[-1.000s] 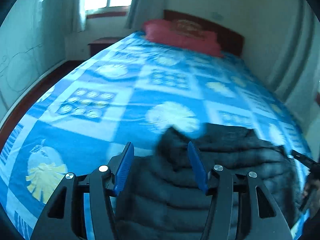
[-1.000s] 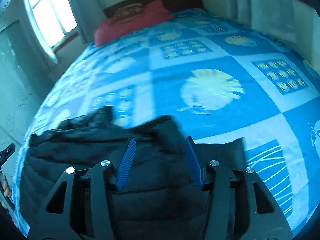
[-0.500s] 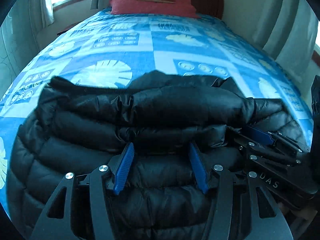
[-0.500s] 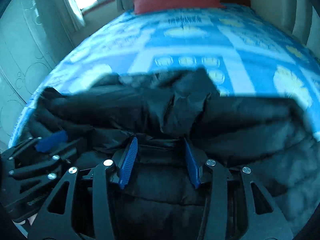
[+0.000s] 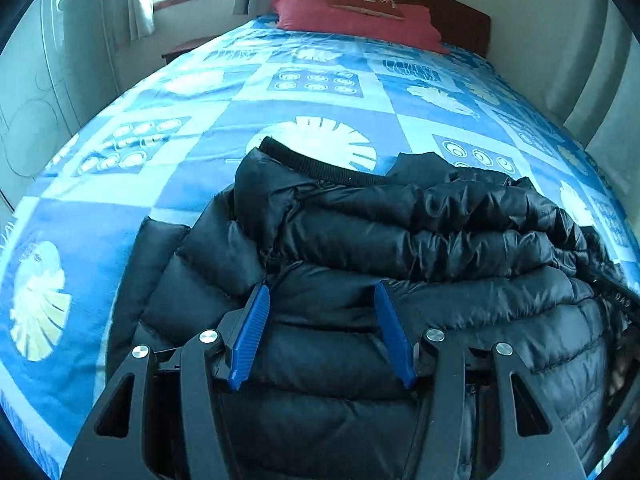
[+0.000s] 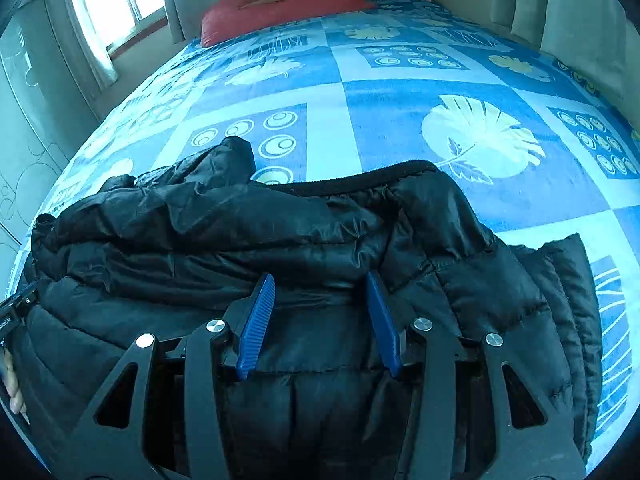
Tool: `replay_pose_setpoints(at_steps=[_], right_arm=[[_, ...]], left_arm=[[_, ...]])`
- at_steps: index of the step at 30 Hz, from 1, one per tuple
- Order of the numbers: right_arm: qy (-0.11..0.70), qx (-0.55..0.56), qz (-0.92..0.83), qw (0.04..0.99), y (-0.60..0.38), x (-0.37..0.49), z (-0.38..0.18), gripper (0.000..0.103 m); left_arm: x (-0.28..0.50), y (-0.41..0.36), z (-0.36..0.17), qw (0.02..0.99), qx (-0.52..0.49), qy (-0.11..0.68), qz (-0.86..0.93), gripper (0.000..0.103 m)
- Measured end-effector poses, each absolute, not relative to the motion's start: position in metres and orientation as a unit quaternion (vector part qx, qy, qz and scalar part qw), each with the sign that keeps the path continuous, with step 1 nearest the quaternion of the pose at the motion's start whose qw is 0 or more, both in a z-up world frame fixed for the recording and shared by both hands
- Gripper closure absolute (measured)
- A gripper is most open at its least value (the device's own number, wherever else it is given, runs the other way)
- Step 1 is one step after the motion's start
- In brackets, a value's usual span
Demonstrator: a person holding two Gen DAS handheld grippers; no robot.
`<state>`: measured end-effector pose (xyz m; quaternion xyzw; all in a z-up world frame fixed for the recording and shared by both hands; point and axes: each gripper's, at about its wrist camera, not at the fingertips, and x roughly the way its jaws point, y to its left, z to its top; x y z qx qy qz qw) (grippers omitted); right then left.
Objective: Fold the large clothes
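A black quilted puffer jacket lies folded in a thick bundle on the near end of the bed; it also shows in the right wrist view. Its ribbed knit hem runs along the far edge. My left gripper is open and empty, with its blue pads over the bundle's near left part. My right gripper is open and empty over the bundle's near right part. The right gripper's body shows at the far right of the left wrist view.
The bed has a blue and white patterned cover. A red pillow lies by the dark headboard. A window with curtains is at the left. A wall with curtains is on the right.
Both grippers have drawn back and apart from the middle of the jacket. More of the blue cover shows on each side. Both jaws stay open.
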<state>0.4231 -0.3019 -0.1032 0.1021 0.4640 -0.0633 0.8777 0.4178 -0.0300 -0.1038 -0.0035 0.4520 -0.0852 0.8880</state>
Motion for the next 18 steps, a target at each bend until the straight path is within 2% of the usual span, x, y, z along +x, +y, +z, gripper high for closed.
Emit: replay_pose_setpoints(at_steps=[4,10,16,18], right_arm=[[0.447,0.081,-0.082,0.887,-0.305,0.394,-0.081,0.056],[0.442,0.1,-0.088,0.887,-0.324,0.375,-0.112,0.055],[0.432,0.11,-0.089,0.891,-0.326,0.351,-0.085,0.055],[0.421,0.11,-0.104,0.895,-0.331,0.324,-0.07,0.043]], left_arm=[[0.392,-0.008,-0.084,0.9,-0.018,0.428,-0.081,0.048],[0.391,0.014,-0.116,0.893,-0.023,0.443,-0.071,0.047],[0.38,0.023,-0.1,0.892,-0.04,0.446,-0.069,0.047],[0.358,0.034,-0.089,0.897,-0.043,0.436,-0.061,0.047]])
